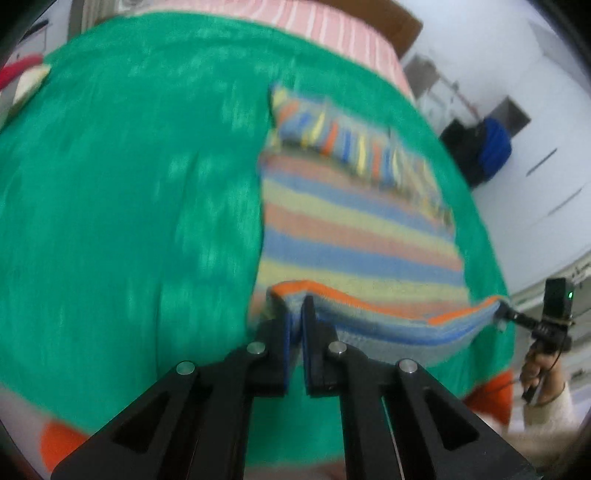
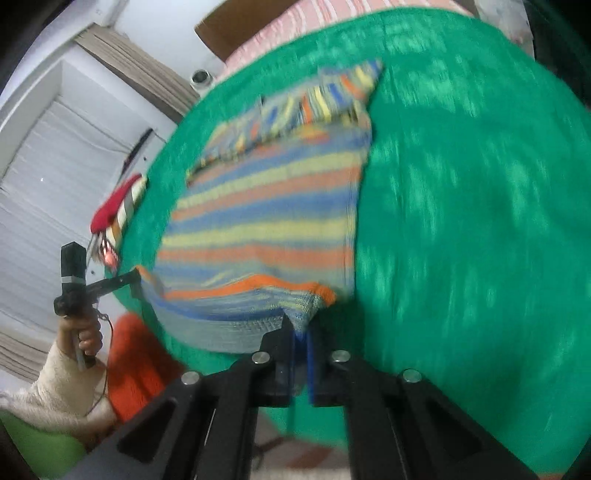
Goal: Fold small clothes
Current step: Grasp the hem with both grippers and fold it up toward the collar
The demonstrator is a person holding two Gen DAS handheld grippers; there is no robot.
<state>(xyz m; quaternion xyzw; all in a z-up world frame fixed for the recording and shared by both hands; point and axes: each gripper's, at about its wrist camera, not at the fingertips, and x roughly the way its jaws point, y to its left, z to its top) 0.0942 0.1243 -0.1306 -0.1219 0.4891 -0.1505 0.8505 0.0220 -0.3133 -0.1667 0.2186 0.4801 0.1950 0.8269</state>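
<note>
Sweater [image 1: 354, 229]: a striped knit in blue, yellow and orange is spread on the green blanket [image 1: 129, 184]; its near hem is lifted off the blanket and stretched between the two tools.
Left hand-held gripper [image 1: 294, 310]: its jaws are closed on one corner of the orange-edged hem.
Right hand-held gripper [image 2: 300, 328]: its jaws are closed on the other hem corner; in the left wrist view it is seen at the far right, held by a hand [image 1: 541, 373].
Far end: a folded striped part is laid across the sweater's top.
Blanket: a pink striped sheet [image 1: 332, 26] is seen beyond it.
</note>
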